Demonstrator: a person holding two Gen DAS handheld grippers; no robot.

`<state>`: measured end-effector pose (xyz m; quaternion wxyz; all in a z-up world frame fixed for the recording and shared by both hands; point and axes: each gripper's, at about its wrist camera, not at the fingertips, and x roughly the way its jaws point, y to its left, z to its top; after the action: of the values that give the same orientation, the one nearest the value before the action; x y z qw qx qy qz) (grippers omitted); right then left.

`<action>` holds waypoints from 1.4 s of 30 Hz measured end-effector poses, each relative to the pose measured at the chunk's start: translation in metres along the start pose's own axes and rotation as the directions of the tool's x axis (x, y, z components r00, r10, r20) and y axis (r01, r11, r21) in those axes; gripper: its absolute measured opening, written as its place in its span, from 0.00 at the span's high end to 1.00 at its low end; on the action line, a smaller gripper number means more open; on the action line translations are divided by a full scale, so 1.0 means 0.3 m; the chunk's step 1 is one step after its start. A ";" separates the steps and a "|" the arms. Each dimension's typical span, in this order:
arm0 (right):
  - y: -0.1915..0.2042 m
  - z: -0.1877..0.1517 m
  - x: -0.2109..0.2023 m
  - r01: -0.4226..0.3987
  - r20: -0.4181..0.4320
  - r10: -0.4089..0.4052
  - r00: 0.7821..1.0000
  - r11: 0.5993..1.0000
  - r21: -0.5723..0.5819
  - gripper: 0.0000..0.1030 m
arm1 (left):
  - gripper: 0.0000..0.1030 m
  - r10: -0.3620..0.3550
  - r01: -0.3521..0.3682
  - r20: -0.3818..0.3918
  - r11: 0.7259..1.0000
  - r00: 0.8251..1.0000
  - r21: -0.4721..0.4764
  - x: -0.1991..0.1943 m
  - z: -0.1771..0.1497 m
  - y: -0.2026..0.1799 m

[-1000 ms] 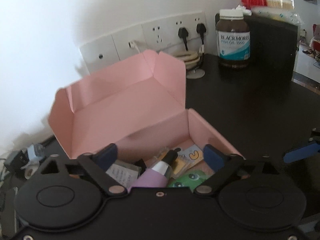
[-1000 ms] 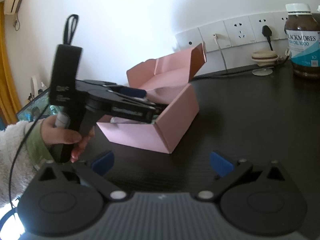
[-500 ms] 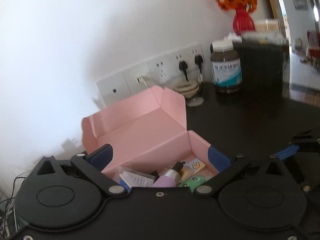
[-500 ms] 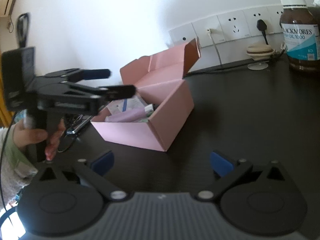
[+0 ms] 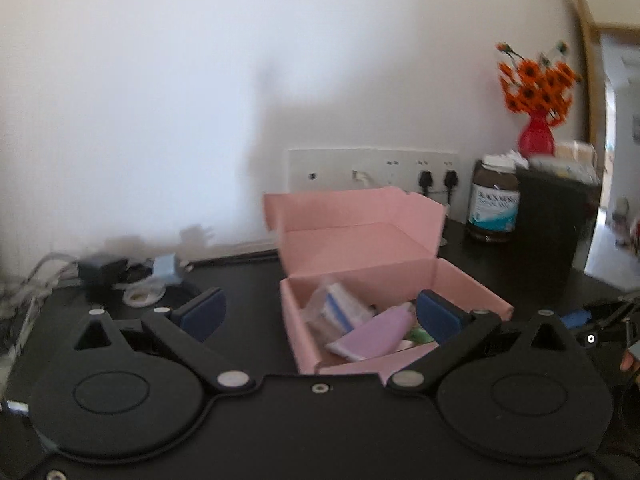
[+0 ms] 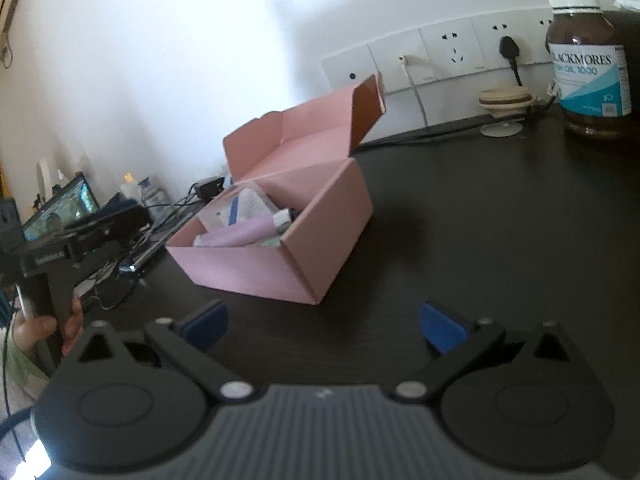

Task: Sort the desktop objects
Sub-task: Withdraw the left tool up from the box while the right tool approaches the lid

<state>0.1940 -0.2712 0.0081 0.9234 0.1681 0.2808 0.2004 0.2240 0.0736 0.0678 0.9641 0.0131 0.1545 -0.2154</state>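
Left gripper (image 5: 320, 314) now back and left of the pink box (image 6: 280, 240), both grippers' jaws spread, empty.

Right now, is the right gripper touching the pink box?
Apart. In the right wrist view, the open right gripper hangs short of the pink box, and a strip of dark table shows between its fingertips and the box's near wall.

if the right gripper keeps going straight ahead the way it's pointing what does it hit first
Probably the pink box: the open, empty right gripper points across bare dark desk at the box's near corner. Depth is hard to judge, so it may pass just right of it.
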 end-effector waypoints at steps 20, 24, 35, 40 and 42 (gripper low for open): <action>0.024 0.061 -0.011 0.045 -0.020 -0.046 0.999 0.999 -0.022 0.01 | 0.00 0.019 -0.022 -0.036 0.997 0.999 -0.071 0.014 -0.054 0.107; 0.059 0.124 -0.037 0.002 0.032 0.001 0.999 0.997 -0.081 0.01 | 0.00 0.018 -0.021 -0.050 0.997 0.999 -0.068 0.025 -0.060 0.103; 0.059 0.306 0.012 -0.118 0.000 0.118 0.993 0.990 -0.082 0.01 | 0.00 -0.011 0.001 -0.094 0.995 0.996 -0.104 0.046 -0.070 0.122; -0.001 0.390 0.068 -0.215 0.035 0.214 0.976 0.976 0.035 0.01 | 0.00 -0.013 0.003 -0.121 0.996 0.993 -0.088 0.062 -0.069 0.115; -0.031 0.418 0.104 -0.239 0.048 0.235 0.971 0.968 0.081 0.01 | 0.00 -0.012 0.000 -0.133 0.996 0.991 -0.087 0.069 -0.070 0.115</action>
<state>0.2937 -0.2895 0.0888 0.8900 0.2437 0.2494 0.2938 0.2500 0.0982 0.0402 0.9507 -0.0149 0.2277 -0.2100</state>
